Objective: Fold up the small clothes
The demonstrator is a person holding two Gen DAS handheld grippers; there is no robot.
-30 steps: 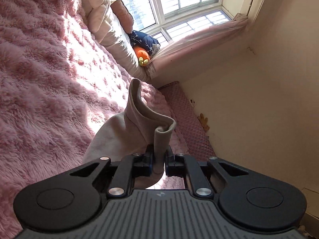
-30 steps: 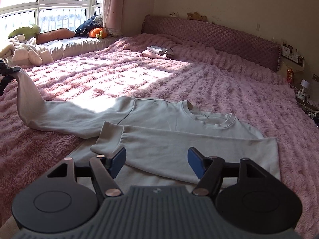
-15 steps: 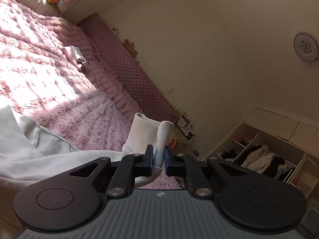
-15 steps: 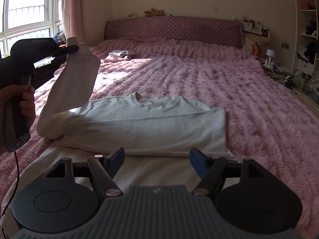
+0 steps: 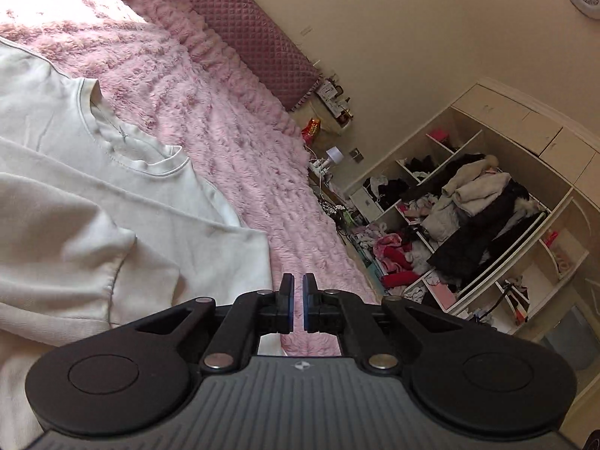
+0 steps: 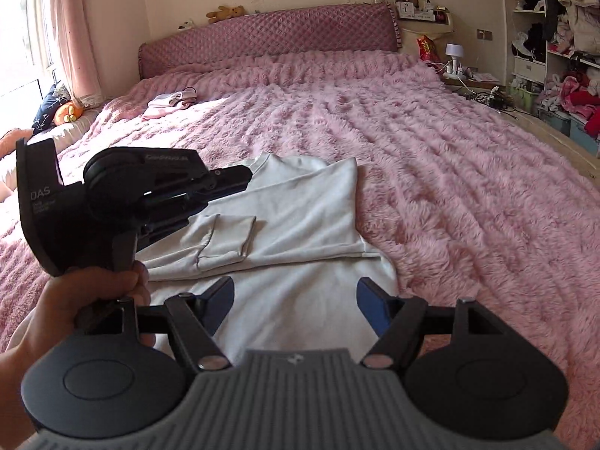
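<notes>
The right claw [image 6: 296, 309] hangs spread and empty over the white sweatshirt's [image 6: 300, 210] hem. Beyond it, the left claw [image 5: 296, 307] has let go of the sleeve [image 6: 225, 240], now laid across the chest on the pink bed [image 6: 431, 157], and is pressed together on nothing. Both sleeves look folded in, so the body fold is probably next.

Window daylight (left side blown out), fisheye-bent edges

A pale cream long-sleeved sweatshirt [image 6: 300, 206] lies flat on the bed, both sleeves folded across its front.
</notes>
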